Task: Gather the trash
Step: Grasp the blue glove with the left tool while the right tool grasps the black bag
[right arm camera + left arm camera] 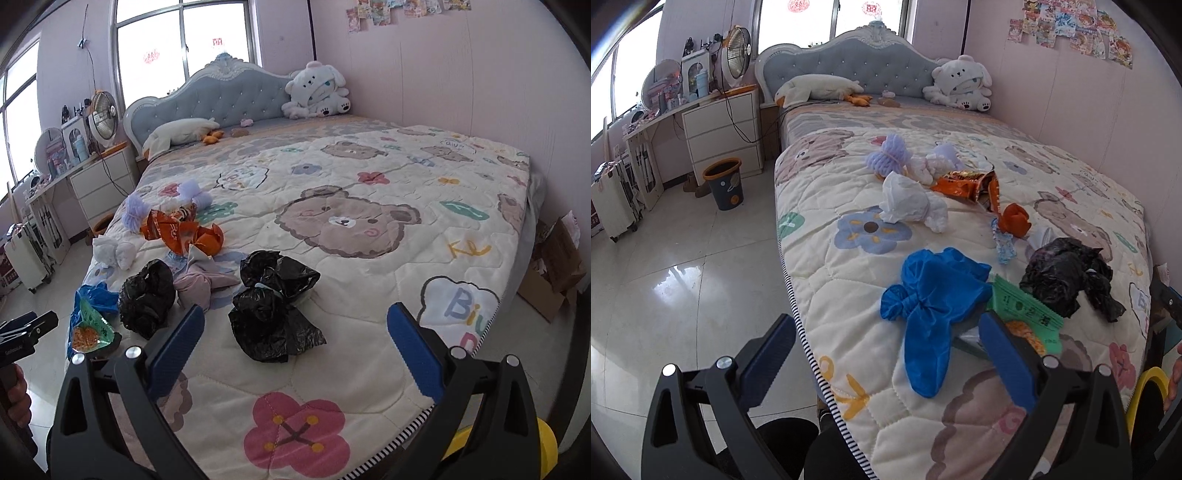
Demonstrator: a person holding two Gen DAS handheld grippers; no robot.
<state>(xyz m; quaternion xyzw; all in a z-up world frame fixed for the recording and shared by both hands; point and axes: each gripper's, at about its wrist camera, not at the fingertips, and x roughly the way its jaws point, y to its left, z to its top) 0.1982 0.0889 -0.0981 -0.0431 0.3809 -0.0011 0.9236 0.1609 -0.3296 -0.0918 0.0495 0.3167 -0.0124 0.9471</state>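
Both hand-held grippers gape empty; right hand-held gripper (295,354) faces the black bag (275,314) dead ahead, nearer than left hand-held gripper (886,354).

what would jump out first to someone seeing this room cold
A scatter of trash on the near half of the bear-print quilt: a blue plastic bag by the left gripper, crumpled black bags ahead of the right gripper, and an orange snack wrapper farther up. Both grippers hover open.
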